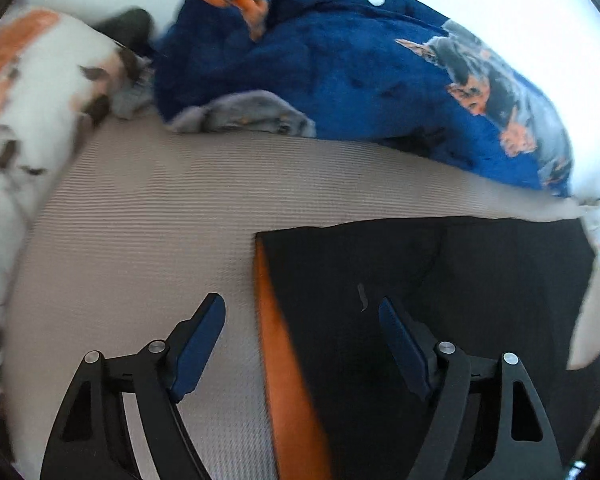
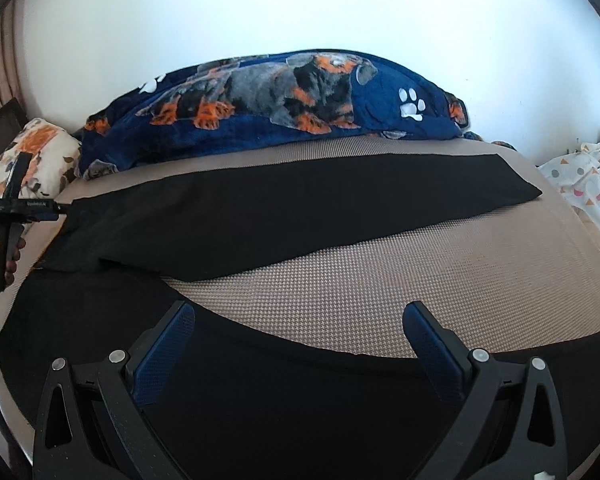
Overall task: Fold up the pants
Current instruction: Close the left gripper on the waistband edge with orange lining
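Black pants (image 2: 284, 216) lie spread flat on a beige textured bed surface (image 2: 380, 292), one leg stretching far right, the other leg across the near edge. In the left wrist view the pants' waist end (image 1: 440, 280) shows with an orange band (image 1: 284, 368) along its left edge. My left gripper (image 1: 302, 308) is open, its jaws straddling that orange edge just above the fabric. It also shows in the right wrist view (image 2: 58, 209), at the pants' far left corner. My right gripper (image 2: 300, 316) is open and empty over the near leg.
A blue dog-print blanket (image 2: 284, 104) is heaped along the back of the bed. A floral pillow (image 1: 40, 92) lies at the left. Patterned white bedding (image 2: 580, 176) sits at the right edge. A white wall is behind.
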Demonstrator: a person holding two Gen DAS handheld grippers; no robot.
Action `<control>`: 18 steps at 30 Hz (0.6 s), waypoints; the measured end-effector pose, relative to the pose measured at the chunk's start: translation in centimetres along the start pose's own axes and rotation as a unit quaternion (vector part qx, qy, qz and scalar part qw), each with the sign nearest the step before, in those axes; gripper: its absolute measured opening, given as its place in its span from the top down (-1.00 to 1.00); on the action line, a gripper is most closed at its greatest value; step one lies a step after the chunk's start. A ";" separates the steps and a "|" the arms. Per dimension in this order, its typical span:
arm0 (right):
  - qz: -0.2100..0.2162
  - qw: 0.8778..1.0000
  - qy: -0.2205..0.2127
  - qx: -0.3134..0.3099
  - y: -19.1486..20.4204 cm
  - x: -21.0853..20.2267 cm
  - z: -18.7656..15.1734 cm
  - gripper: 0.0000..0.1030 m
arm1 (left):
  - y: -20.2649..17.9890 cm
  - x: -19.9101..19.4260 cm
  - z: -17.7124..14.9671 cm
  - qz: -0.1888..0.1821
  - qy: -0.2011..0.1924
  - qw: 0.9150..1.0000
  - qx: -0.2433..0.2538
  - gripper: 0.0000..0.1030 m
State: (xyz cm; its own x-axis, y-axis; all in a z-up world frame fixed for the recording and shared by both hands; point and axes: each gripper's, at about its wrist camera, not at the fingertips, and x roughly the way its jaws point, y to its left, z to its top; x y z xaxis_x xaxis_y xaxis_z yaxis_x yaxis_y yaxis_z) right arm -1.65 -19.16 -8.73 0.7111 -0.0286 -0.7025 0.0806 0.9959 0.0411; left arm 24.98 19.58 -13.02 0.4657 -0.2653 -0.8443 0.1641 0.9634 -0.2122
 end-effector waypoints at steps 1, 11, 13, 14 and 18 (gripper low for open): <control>-0.001 1.000 0.003 0.000 0.0 0.2 0.0 -1.00 | 0.1 0.7 0.3 -0.009 0.015 1.000 0.001 -0.54; 0.007 1.000 0.015 -0.006 1.0 1.2 -0.3 -1.00 | -0.7 1.4 1.6 -0.005 0.017 0.999 0.032 0.36; 0.008 1.000 0.014 -0.008 1.1 1.3 -0.3 -1.00 | -0.1 1.1 1.3 -0.005 0.007 1.000 0.015 0.57; 0.009 1.000 0.014 -0.009 1.2 1.3 -0.2 -1.00 | 0.3 0.6 0.9 -0.017 -0.007 1.000 0.003 0.69; 0.022 1.000 0.012 -0.005 1.4 1.4 0.6 -1.00 | -0.1 -1.3 -0.4 -0.019 -0.041 0.999 -0.015 0.82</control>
State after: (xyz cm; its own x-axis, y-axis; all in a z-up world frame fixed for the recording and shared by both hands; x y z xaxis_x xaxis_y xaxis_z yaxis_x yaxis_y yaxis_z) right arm -0.13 -17.90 -9.27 0.6965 0.0170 -0.7174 0.0433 0.9969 0.0658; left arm 24.05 19.83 -12.11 0.5292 -0.3028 -0.7927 0.1567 0.9530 -0.2595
